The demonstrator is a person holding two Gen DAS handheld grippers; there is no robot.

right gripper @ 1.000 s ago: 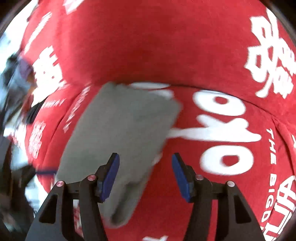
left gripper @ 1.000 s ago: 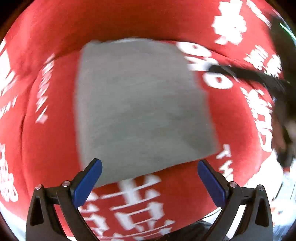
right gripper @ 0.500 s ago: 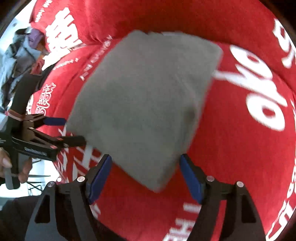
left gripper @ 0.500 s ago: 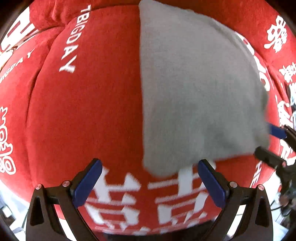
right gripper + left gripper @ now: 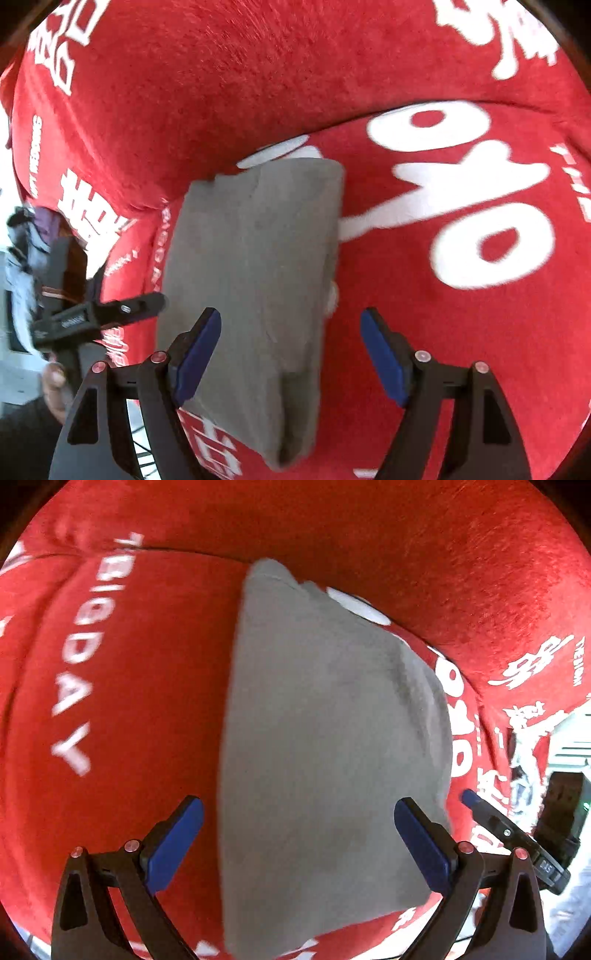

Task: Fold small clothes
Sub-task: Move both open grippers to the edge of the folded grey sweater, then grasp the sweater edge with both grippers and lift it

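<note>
Grey cloth folded flat on the red cover, both tools free.

My left gripper (image 5: 299,845) hangs spread above the grey cloth (image 5: 325,746), gripping nothing; my right gripper (image 5: 291,354), jaws just widened, straddles its near corner, ready to pinch for another fold.

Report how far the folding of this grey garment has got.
Done: the grey garment lies as a compact folded rectangle on the red printed cover, with a fold crease showing at its near end. In hand: nothing; the left gripper and the right gripper both stand open above it, and the right jaws have just been opening, pads clear of the cloth. Left: perhaps one more fold or smoothing; I can't tell whether other clothes wait.
</note>
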